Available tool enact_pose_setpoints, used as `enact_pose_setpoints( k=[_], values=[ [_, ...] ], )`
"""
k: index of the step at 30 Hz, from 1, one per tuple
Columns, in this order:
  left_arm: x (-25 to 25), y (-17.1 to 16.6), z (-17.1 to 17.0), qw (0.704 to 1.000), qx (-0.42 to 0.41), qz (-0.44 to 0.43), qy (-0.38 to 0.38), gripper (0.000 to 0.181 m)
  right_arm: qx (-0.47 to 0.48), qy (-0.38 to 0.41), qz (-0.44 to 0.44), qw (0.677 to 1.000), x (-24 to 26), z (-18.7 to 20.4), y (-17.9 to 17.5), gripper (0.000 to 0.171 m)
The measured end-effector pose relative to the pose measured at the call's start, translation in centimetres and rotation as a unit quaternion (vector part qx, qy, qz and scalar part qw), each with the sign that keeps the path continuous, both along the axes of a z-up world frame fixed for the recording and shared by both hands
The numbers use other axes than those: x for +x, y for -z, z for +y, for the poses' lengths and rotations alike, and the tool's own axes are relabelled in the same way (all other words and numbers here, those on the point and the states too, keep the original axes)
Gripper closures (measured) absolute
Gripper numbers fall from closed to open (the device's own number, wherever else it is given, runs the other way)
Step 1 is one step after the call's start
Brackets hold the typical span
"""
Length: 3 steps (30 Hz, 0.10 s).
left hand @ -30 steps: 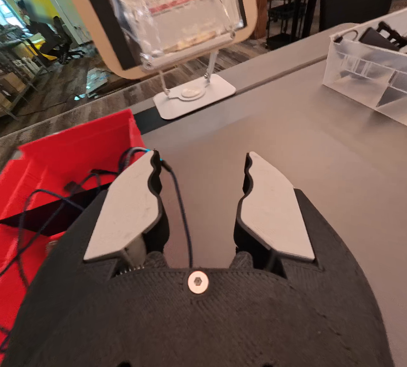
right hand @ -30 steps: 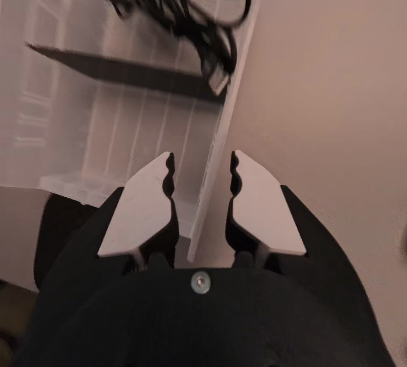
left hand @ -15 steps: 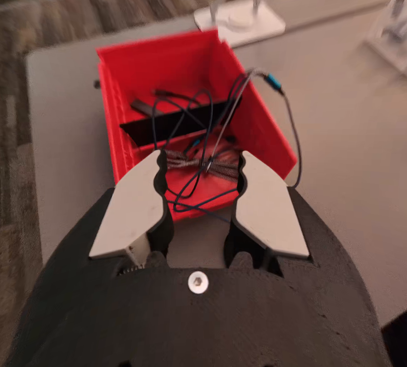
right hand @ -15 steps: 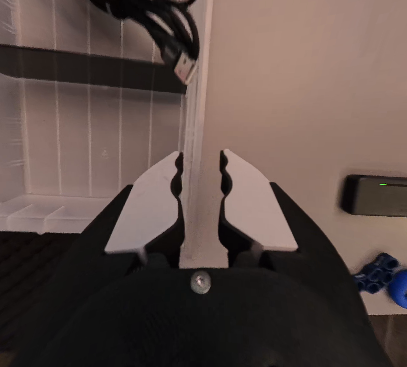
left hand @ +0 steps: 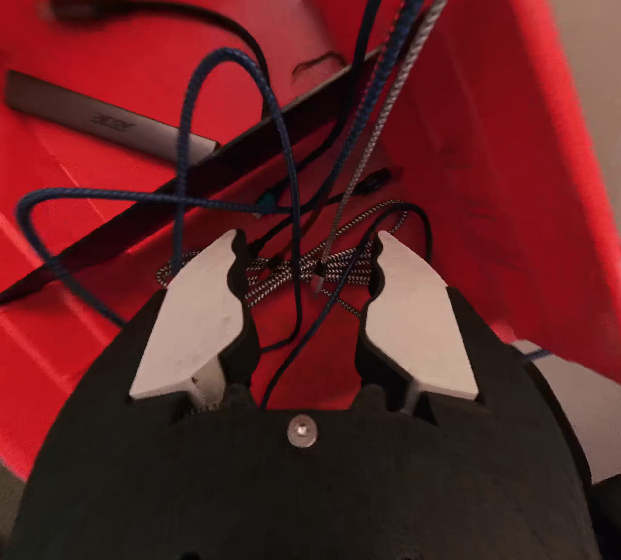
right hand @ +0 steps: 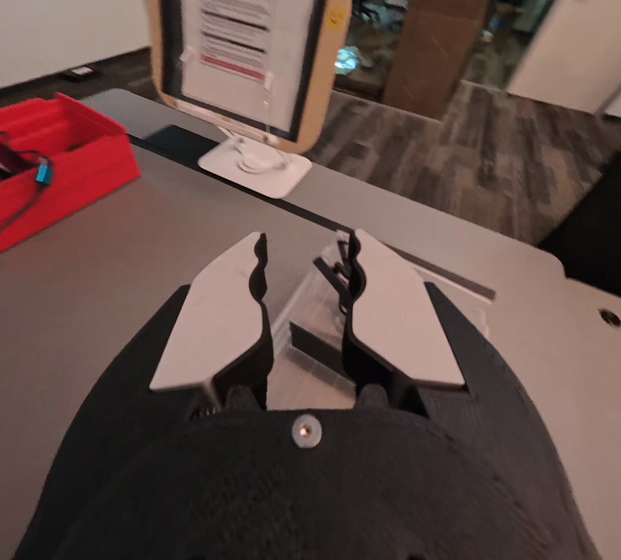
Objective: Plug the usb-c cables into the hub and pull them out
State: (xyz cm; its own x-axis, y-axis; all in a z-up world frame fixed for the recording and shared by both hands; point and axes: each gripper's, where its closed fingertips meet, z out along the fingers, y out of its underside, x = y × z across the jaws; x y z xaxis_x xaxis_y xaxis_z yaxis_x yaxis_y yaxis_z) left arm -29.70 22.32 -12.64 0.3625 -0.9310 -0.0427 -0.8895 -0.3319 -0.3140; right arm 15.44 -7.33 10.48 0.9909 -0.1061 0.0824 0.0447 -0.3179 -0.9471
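Observation:
In the left wrist view, my left gripper (left hand: pixel 307 238) is open and empty, low inside the red bin (left hand: pixel 487 140). A coiled black-and-white braided cable (left hand: pixel 339 266) lies just beyond its fingertips. Dark blue braided cables (left hand: pixel 188 127) loop above it, and a grey braided cable (left hand: pixel 386 113) runs up over the bin wall. A flat dark grey hub (left hand: pixel 100 120) lies behind a black divider (left hand: pixel 235 154). In the right wrist view, my right gripper (right hand: pixel 306 236) is open and empty above a clear bin (right hand: pixel 312 308) that holds black cables. A blue connector (right hand: pixel 43 174) hangs over the edge of the red bin (right hand: pixel 84 154).
A framed sheet on a white stand (right hand: pixel 255 170) stands at the far edge of the grey table (right hand: pixel 134 241). A cardboard box (right hand: pixel 437 39) stands on the floor beyond. A black plug and cable (left hand: pixel 74 9) lie in the red bin's far compartment.
My left gripper has dropped into the red bin, close over the cables. My right gripper has tilted up from the clear bin's wall to face the table, and its jaws have widened.

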Motion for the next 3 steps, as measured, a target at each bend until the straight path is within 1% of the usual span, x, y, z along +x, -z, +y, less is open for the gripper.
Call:
enact_pose_setpoints(
  k=[1,3],
  values=[
    [0.0,0.8,0.1,1.000,-0.003,0.018,-0.001,0.109,0.008,-0.017,-0.002,1.000,-0.8,0.6,-0.5,0.124],
    [0.2,1.9,0.4,0.999,0.001,0.038,0.002,0.113,0.010,-0.046,-0.010,0.999,-1.9,1.6,-1.0,0.124]
  ],
)
